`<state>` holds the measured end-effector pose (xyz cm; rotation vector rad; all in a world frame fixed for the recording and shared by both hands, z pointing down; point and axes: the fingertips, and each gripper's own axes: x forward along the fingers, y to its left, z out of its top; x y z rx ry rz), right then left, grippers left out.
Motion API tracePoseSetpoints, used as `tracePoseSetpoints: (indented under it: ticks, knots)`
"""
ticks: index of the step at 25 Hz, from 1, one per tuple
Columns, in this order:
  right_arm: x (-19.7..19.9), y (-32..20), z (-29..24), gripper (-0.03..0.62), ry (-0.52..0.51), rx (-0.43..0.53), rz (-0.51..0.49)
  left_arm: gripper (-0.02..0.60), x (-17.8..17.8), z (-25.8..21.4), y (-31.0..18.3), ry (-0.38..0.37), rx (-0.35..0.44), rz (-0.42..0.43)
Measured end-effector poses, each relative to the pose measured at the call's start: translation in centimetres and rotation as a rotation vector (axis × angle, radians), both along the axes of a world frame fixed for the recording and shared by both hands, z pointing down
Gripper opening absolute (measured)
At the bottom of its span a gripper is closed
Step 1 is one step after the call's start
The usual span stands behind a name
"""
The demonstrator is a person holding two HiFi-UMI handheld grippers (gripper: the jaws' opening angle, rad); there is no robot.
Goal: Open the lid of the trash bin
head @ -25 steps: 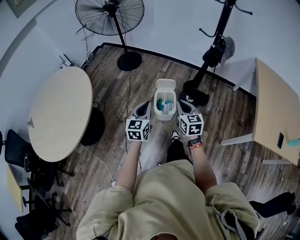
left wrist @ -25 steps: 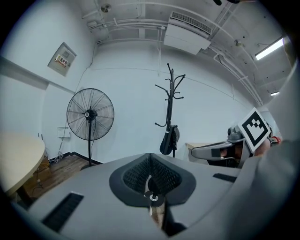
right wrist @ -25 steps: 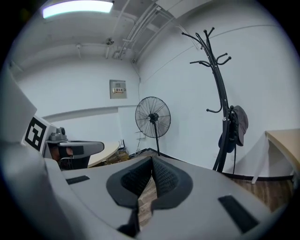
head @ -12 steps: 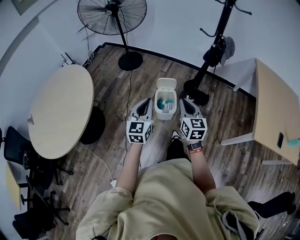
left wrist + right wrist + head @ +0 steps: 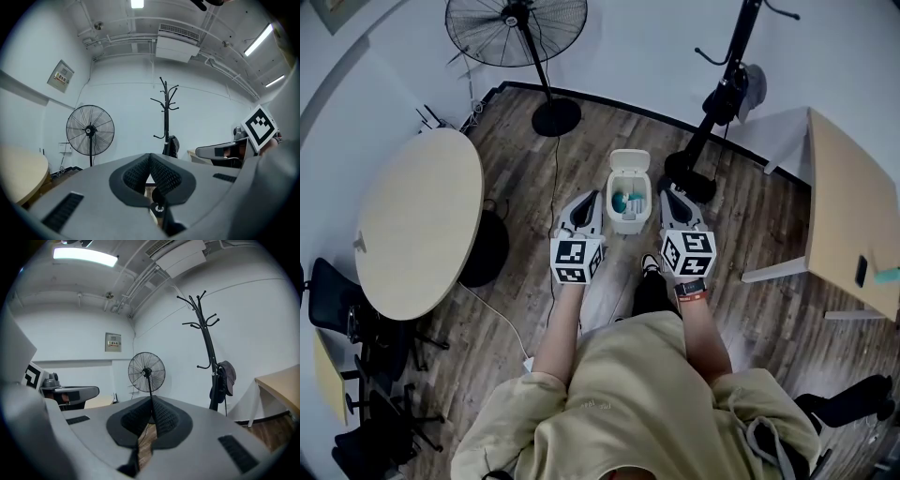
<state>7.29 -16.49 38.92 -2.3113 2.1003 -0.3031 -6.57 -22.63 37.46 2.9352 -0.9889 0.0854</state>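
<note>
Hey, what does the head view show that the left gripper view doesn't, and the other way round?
Only the head view plainly shows the trash bin, its lid up, and the person's torso. Only the left gripper view shows the ceiling light, the air conditioner, the wall panel, and how the fingers of the left gripper press together, nothing between them. Both share the standing fan, the coat rack, the round table and the right gripper.
</note>
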Motion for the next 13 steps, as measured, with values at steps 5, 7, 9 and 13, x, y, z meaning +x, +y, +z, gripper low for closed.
tracePoseSetpoints:
  ticks: [5,7,9,13]
  knots:
    - [0.3,-1.1,0.5,0.015,-0.001,-0.011,-0.012,0.023,0.5,0.5,-1.0,0.003,-0.011,0.001]
    - [0.5,-1.8,0.9,0.015,0.000,-0.021,-0.020,0.023,0.7,0.8,-1.6,0.003,-0.016,-0.004]
    - [0.9,-2.7,1.3,0.015,-0.003,-0.030,-0.028,0.023,1.0,1.2,-2.5,0.006,-0.023,-0.011]
    - [1.8,-5.2,2.0,0.015,-0.017,-0.038,-0.052,0.023,1.5,2.0,-5.0,0.006,-0.036,-0.023]
